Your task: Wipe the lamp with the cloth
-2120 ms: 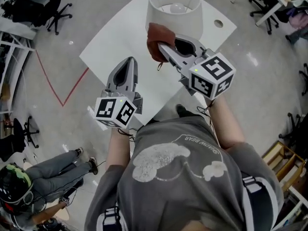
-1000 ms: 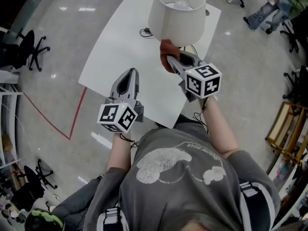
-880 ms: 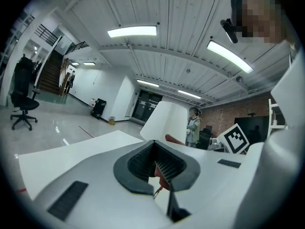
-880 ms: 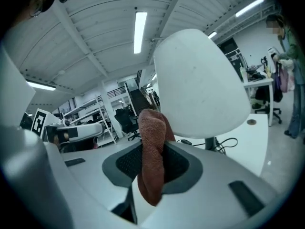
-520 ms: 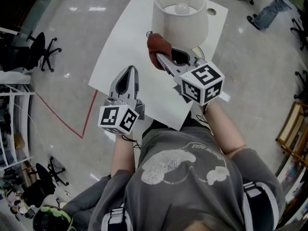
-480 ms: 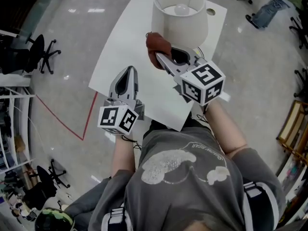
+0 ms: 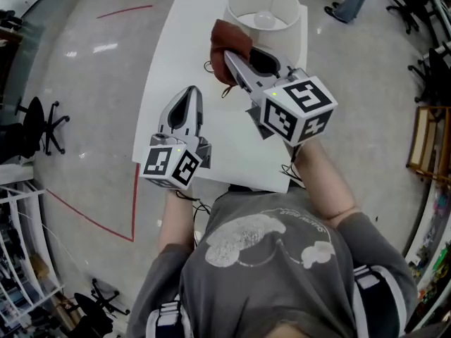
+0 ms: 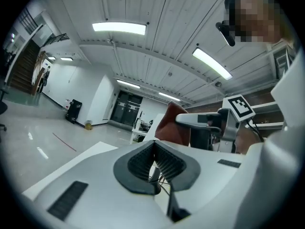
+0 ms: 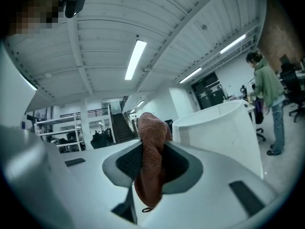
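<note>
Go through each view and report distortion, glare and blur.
Head view: glare patches on the glossy floor, wide-angle bend at the edges, lamp and cloth sharp. Left gripper view: strong fisheye with dark corners, bright ceiling strips, a mosaic patch top right. Right gripper view: same fisheye, cloth crisp between the jaws, mosaic patch top left.

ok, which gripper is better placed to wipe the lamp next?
Right. The right gripper is shut on the cloth, held up right beside the lamp. The left gripper is shut on nothing and sits farther back from the lamp.
</note>
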`<state>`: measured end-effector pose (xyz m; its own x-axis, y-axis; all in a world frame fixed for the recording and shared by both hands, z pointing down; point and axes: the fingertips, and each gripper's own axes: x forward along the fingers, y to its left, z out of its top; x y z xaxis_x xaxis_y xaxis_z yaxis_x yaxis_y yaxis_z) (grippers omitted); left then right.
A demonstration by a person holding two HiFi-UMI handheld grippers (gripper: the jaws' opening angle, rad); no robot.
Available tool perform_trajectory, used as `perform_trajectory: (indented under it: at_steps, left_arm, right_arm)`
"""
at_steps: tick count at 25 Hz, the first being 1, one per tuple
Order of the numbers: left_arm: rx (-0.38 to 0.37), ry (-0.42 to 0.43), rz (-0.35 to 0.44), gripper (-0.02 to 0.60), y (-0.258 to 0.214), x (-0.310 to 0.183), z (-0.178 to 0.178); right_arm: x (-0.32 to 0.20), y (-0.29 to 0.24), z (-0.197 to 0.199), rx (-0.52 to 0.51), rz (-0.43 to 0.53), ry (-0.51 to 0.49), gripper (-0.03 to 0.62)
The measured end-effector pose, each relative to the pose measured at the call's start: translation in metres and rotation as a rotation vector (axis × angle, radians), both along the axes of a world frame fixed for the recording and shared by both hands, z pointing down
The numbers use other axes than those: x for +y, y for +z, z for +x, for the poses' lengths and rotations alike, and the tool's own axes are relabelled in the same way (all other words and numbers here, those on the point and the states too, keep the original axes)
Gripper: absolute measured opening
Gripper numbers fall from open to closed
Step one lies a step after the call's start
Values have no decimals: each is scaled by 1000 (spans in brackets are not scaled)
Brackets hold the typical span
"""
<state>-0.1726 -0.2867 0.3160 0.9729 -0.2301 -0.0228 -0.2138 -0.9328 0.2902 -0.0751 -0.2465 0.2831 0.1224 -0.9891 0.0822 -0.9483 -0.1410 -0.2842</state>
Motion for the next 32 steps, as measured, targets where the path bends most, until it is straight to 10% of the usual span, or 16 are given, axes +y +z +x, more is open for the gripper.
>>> perform_trajectory:
  at_steps: [17,32]
  left_arm:
    - [-4,190,-47,8,20,-1,19]
    - [-52,27,-134,8,64,7,5]
  right_arm:
    - [-2,50,21,-91,-53,235,97]
    - [24,161,-6,-108,-311,68,97]
